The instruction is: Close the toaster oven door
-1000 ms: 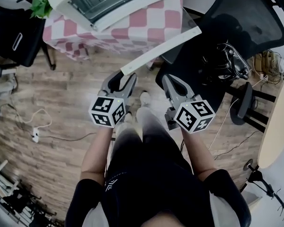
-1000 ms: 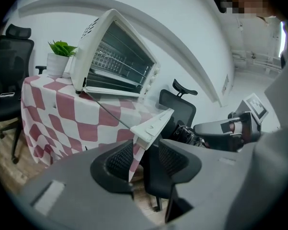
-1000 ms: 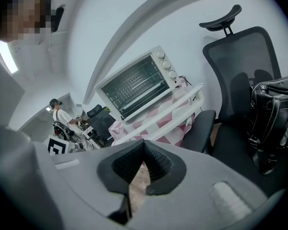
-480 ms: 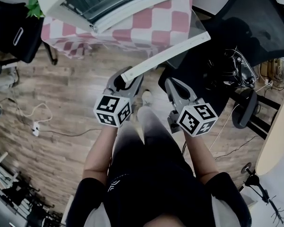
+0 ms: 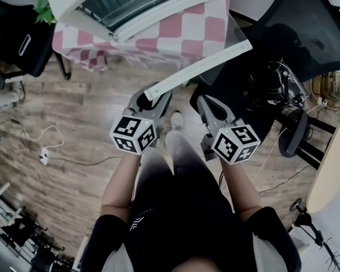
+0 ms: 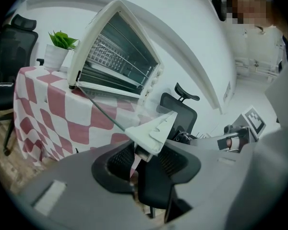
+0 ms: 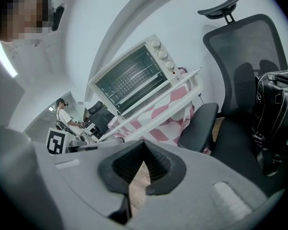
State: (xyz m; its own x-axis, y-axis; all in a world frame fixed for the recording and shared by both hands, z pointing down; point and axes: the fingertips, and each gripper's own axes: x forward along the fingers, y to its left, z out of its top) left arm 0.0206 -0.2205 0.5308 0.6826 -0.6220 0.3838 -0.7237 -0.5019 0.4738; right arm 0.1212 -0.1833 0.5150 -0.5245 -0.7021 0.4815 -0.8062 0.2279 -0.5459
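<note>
The white toaster oven stands on a table under a red-checked cloth. Its glass door hangs open toward me, with a long white handle bar along its free edge. My left gripper reaches up to the bar's left end. In the left gripper view that end sits between the jaws of the left gripper, which are closing with a gap still on each side. My right gripper is shut and empty, below the bar's middle. The oven and bar lie ahead of it.
A black mesh office chair holding a black bag stands right of the table, close to my right gripper. Another black chair and a potted plant are at the left. Cables trail over the wooden floor.
Both grippers have come closer to the door. The left jaws now stand around the handle's left end, which was just beyond them a second ago.
</note>
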